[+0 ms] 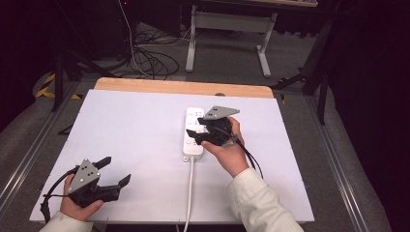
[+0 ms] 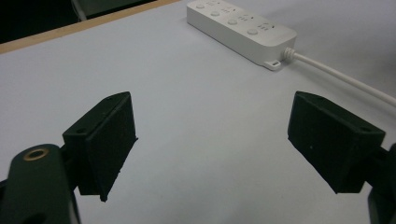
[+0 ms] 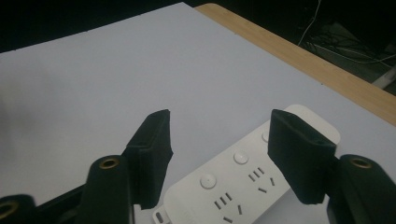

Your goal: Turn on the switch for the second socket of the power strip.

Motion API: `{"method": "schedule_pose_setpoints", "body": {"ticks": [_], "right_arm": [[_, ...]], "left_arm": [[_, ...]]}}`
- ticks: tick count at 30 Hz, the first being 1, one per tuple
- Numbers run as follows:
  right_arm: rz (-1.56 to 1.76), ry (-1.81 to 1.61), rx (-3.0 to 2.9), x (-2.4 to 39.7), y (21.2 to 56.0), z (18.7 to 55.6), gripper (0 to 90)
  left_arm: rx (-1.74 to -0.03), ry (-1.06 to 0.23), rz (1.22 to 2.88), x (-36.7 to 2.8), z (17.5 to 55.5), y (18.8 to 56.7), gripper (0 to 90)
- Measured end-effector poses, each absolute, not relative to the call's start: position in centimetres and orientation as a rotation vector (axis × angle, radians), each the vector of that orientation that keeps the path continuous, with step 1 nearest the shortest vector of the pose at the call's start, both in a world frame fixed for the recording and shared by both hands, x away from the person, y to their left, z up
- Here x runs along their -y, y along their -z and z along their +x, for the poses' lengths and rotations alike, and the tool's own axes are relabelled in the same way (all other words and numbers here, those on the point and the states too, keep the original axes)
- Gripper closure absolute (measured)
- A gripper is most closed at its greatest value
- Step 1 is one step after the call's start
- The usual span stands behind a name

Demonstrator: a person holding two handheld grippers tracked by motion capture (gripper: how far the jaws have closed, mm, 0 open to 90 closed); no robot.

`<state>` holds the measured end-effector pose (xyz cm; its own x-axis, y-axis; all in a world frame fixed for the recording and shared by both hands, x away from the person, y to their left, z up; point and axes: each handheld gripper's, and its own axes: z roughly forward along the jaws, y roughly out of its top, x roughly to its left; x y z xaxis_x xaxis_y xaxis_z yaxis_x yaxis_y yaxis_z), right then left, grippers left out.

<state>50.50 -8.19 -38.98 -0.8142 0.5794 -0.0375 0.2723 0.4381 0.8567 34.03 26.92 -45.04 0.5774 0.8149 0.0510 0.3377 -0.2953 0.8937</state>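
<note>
A white power strip (image 1: 193,126) lies near the middle of the white table, its white cord (image 1: 190,193) running toward the front edge. My right gripper (image 1: 195,136) hovers just over the strip, jaws open, nothing between them. In the right gripper view the power strip (image 3: 243,182) with its round buttons and sockets lies below the open right gripper (image 3: 219,154). My left gripper (image 1: 116,171) stands open at the front left, held low over bare table. From the left gripper view, the power strip (image 2: 240,28) is far off beyond the open left gripper (image 2: 212,149), and its cord (image 2: 341,77) trails to the right.
The table's white top (image 1: 135,140) has a wooden strip (image 1: 183,87) along its far edge. Beyond it, cables and a desk's white legs (image 1: 227,36) stand on the floor. A metal rail (image 1: 338,169) runs along the table's right side.
</note>
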Motion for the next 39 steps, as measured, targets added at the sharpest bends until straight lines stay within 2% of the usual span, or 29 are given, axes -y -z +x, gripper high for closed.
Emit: {"method": "schedule_pose_setpoints", "body": {"ticks": [6, 17, 27, 39], "right_arm": [[0.741, -1.333, -2.358, 9.6, 38.4, 49.2, 29.3], [0.806, -1.462, -2.306, 13.8, 38.3, 46.8, 20.6], [0.775, -1.464, -2.293, 16.5, 39.0, 43.9, 16.7], [0.852, -1.492, -2.299, 20.0, 42.2, 42.2, 10.7]], "left_arm": [[-0.934, -0.645, 1.878, -26.9, 34.0, 45.0, 15.8], [-0.937, -0.646, 1.878, -26.8, 34.0, 45.1, 15.9], [-0.938, -0.651, 1.871, -26.8, 34.0, 45.0, 15.9], [-0.938, -0.644, 1.867, -26.7, 33.9, 45.0, 15.9]]}}
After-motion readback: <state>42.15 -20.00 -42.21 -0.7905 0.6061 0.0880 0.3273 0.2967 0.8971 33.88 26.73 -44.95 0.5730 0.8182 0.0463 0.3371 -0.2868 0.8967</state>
